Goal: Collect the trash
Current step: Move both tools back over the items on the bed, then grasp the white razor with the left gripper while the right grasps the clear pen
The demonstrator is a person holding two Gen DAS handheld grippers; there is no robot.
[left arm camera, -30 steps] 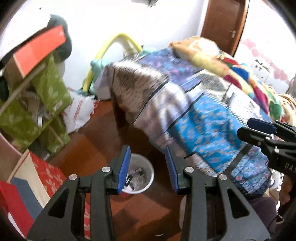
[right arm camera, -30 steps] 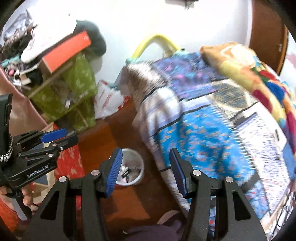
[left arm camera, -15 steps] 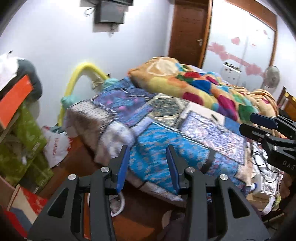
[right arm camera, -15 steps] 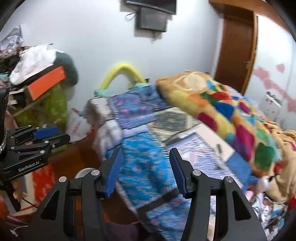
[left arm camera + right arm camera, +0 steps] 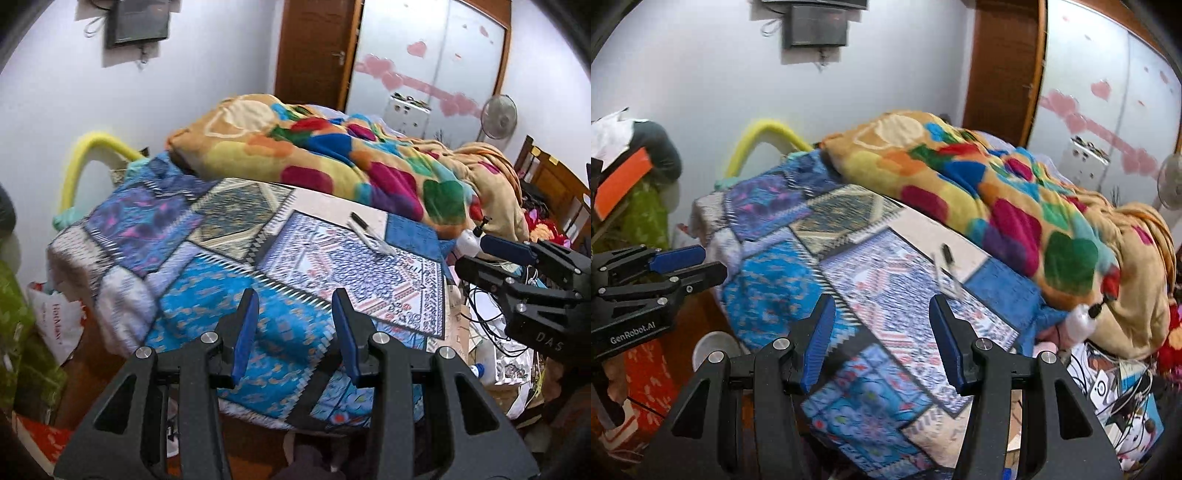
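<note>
Trash bin (image 5: 711, 345) shows only as a white rim on the floor at the left corner of the bed (image 5: 207, 314); a second ago it sat open in the middle of both views. Since then both cameras have swung up over the bed. My left gripper (image 5: 291, 328) and right gripper (image 5: 882, 332) hang above its near edge, fingers parted and empty as before. A pen-like thing (image 5: 365, 232) now lies in sight further right on the bed.
</note>
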